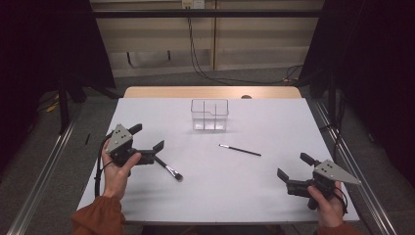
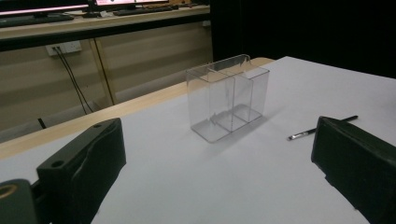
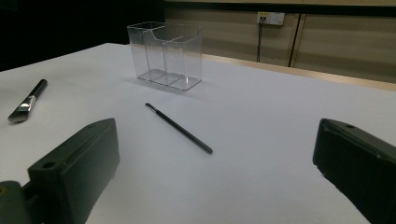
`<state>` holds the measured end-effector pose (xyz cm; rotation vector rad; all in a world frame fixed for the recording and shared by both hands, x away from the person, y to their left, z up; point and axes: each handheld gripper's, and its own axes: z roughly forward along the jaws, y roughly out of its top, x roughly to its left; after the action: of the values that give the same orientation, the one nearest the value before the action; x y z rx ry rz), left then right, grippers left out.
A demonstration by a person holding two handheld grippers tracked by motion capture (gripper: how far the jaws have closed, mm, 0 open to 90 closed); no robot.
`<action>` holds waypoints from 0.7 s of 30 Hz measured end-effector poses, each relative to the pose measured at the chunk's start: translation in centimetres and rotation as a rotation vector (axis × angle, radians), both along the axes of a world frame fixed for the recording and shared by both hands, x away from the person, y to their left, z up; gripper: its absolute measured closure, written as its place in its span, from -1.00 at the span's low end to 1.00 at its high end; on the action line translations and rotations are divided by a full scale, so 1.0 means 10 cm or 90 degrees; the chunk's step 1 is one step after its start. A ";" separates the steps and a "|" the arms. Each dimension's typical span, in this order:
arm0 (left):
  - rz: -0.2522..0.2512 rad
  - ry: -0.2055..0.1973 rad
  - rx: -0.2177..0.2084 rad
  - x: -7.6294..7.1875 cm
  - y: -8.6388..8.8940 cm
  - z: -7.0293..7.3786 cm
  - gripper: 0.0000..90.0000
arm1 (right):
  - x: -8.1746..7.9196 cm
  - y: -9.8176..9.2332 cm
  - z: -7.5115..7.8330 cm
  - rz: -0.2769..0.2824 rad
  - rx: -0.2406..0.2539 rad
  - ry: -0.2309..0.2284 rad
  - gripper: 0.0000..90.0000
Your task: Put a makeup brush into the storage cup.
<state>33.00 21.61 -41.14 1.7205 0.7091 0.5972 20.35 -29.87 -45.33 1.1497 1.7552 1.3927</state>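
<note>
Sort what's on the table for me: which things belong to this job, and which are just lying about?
In the job:
- flat brush, beside the left gripper
- thin brush, mid-table
- clear organizer, empty, upright at the back
- right gripper, open, holding nothing

Just there:
- white table cover
- wall cables behind the table

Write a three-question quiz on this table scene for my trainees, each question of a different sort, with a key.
1. True or false: the thin brush lies inside the clear organizer.
2. Which gripper is nearer the flat brush: A left gripper, B right gripper?
3. Fill in: both grippers' jaws stand ____.

Key: 1 false, it lies on the table; 2 A; 3 open.
</note>
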 end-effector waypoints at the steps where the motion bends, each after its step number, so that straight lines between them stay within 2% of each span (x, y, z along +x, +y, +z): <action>1: -0.005 0.004 0.003 0.03 -0.02 0.01 -0.93 | 0.00 0.00 0.00 -0.001 0.001 0.002 -1.00; 5: -0.020 0.015 0.009 0.11 -0.07 0.02 -0.93 | 0.00 0.00 0.00 -0.001 -0.003 0.003 -1.00; 7: -0.024 0.015 0.021 0.12 -0.07 0.01 -0.93 | 0.00 0.00 0.00 -0.001 0.000 0.006 -1.00; 12: -0.039 0.050 0.055 0.14 -0.07 -0.03 -0.92 | 0.00 0.00 0.00 -0.001 0.000 0.005 -1.00; 18: -0.056 0.081 0.094 0.19 -0.07 0.05 -0.89 | 0.00 -0.01 -0.01 0.000 -0.010 0.005 -1.00; 21: -0.061 0.097 0.104 0.22 -0.07 0.08 -0.89 | 0.00 -0.02 -0.01 0.001 -0.009 0.006 -1.00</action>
<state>35.15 20.95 -40.32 1.9563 0.6948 0.4717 20.37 -30.03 -45.43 1.1495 1.7707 1.3764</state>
